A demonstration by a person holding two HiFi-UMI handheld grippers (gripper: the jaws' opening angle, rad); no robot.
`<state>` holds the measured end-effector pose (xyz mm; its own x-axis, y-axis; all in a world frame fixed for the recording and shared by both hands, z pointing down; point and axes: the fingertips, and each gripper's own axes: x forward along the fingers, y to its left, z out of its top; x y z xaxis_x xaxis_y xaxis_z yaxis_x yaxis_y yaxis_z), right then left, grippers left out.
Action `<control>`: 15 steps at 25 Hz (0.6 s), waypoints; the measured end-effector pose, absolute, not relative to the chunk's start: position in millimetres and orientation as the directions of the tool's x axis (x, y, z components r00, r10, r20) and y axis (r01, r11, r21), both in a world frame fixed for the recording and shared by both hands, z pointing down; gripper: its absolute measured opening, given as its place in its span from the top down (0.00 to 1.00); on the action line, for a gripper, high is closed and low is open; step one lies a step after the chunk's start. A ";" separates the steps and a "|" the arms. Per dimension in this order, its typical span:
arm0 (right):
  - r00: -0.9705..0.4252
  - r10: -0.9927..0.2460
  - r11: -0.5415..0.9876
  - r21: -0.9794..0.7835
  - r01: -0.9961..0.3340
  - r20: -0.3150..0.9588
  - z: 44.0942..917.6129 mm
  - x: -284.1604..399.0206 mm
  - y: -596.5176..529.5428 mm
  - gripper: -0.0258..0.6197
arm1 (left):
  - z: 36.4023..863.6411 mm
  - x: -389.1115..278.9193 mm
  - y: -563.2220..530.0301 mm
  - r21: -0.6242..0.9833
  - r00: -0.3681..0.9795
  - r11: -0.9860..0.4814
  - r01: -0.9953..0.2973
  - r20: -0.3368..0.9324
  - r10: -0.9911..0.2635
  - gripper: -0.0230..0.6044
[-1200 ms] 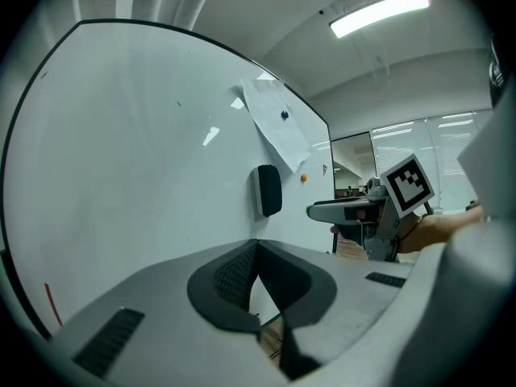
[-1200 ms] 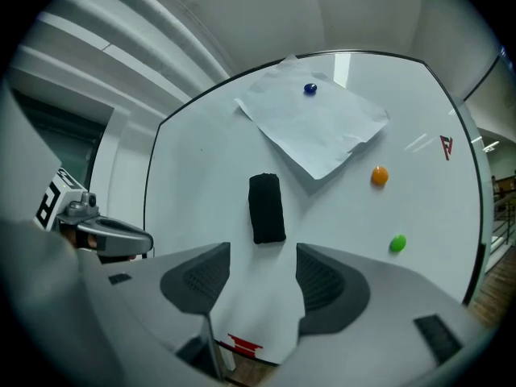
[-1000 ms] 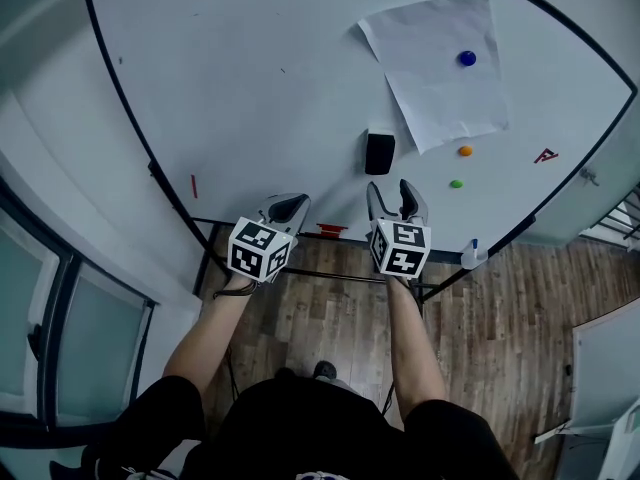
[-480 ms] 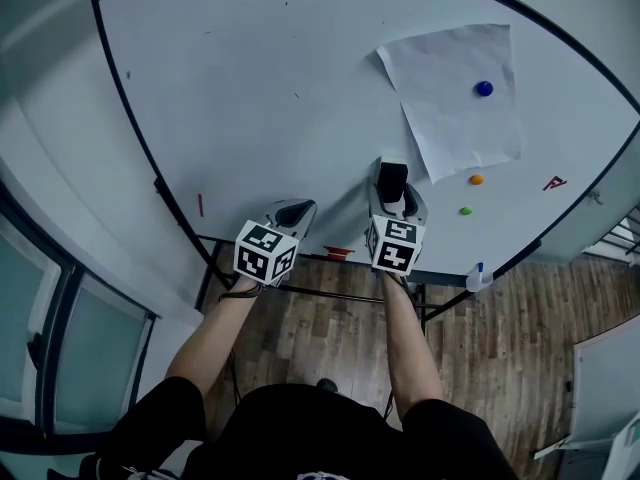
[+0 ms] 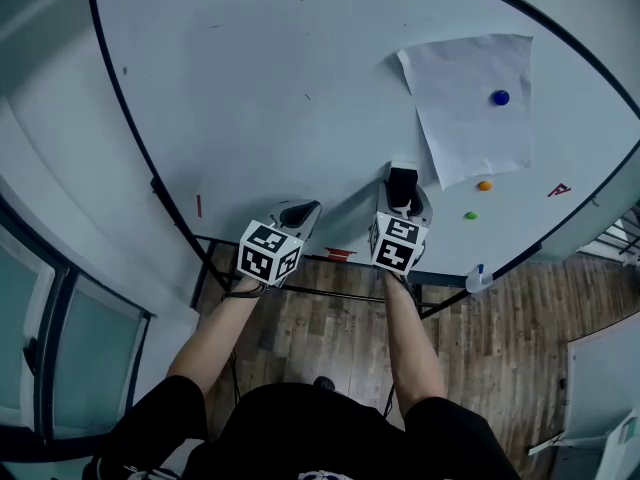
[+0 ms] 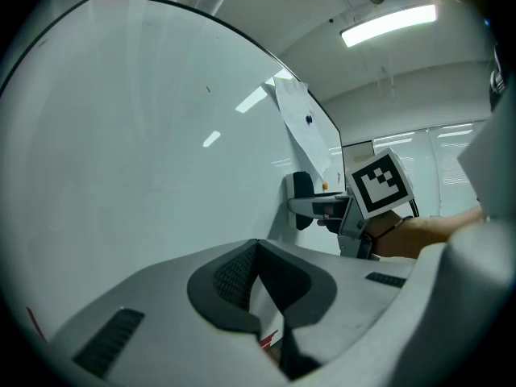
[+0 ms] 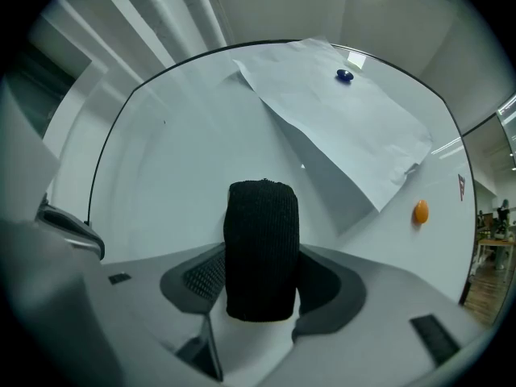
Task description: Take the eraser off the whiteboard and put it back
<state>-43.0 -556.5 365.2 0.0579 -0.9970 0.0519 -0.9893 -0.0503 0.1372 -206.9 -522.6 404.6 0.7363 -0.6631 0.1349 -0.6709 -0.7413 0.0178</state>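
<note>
Find the eraser (image 7: pixel 260 248) low on the whiteboard (image 5: pixel 260 88), right of its middle and just left of the lower corner of the paper sheet (image 5: pixel 470 98). Judging by the left gripper view, read it as sitting flat against the board, not yet off. See the right gripper (image 5: pixel 404 196) with its 2 jaws grasping the eraser, 1 pad on each long side, the black felt block upright between them. See the left gripper (image 6: pixel 256 285) clenched on nothing, both jaws pressed together, hanging just off the board near its lower edge, well to the left of the eraser.

Judged as the lift-off step, with the return to the board yet to come.

- Pull straight back toward the body, square to the board.
- Avoid sliding right, for risk of dragging the felt into the sheet's corner and shifting the paper under the blue magnet (image 5: pixel 500 97).
- Likewise steer clear of the orange magnet (image 5: pixel 484 185) and the green magnet (image 5: pixel 470 215) just beyond.
- Expect a magnetic hold, likely though not visible. Squeeze firmly first and brace for a sudden release.
- Hold the block level through the pull, with no twisting in the pads.
- For the return, bring it back flat and square to the same bare patch, let it seat fully, then loosen the jaws.
- Leave the left gripper parked where it hangs, out of the path.
</note>
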 end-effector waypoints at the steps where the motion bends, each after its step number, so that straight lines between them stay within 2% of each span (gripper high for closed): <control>1: 0.064 -0.996 -0.056 0.139 -0.989 0.055 365.7 -43.0 -556.0 0.56 | 406.4 -207.6 -522.7 0.021 0.738 -0.742 -0.670 0.137 -0.661 0.94; 15: 0.053 -0.994 -0.040 0.138 -0.990 0.093 379.0 -55.3 -530.6 0.57 | 406.0 -221.5 -509.0 0.039 0.750 -0.752 -0.659 0.123 -0.650 0.94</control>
